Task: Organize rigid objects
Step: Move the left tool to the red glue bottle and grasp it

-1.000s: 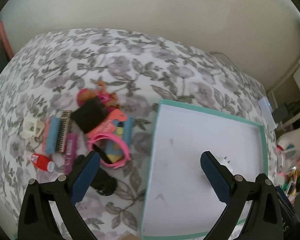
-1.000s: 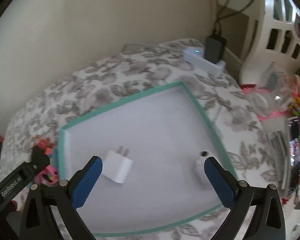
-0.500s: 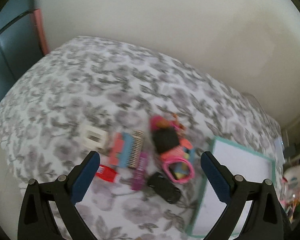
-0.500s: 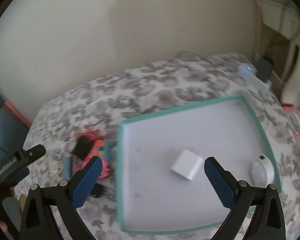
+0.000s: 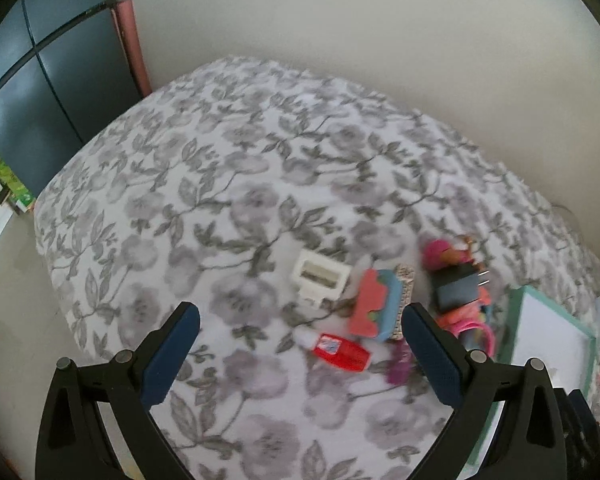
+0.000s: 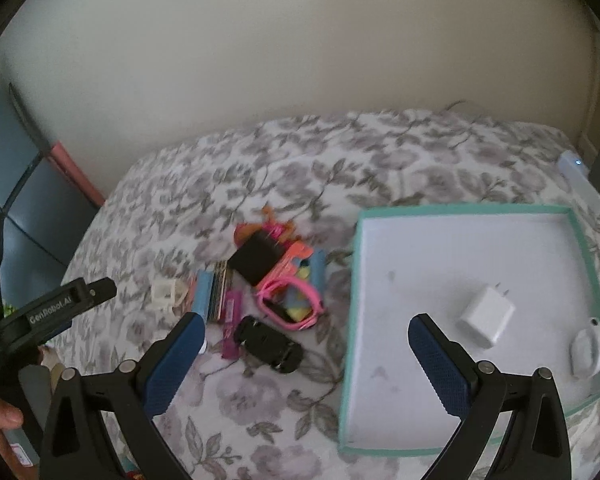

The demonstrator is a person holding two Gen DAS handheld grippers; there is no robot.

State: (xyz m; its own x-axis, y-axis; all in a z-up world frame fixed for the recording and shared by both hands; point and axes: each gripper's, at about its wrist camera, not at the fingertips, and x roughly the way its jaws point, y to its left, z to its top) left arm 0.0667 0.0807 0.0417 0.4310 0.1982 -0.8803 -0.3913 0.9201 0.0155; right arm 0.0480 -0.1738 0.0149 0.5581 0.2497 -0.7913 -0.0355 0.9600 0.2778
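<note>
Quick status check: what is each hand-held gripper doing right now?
Left hand-held gripper: open, holding nothing.
Right hand-held gripper: open, holding nothing.

Both grippers farther from tray (image 6: 584,248)

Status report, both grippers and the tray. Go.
Left gripper open, empty, above pile. Right gripper open, empty. Tray holds white charger and white oval case. Nothing blocking.

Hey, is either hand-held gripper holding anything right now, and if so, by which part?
Nothing is held. The left hand-held gripper and the right hand-held gripper are both open and empty above the bedspread.
</note>
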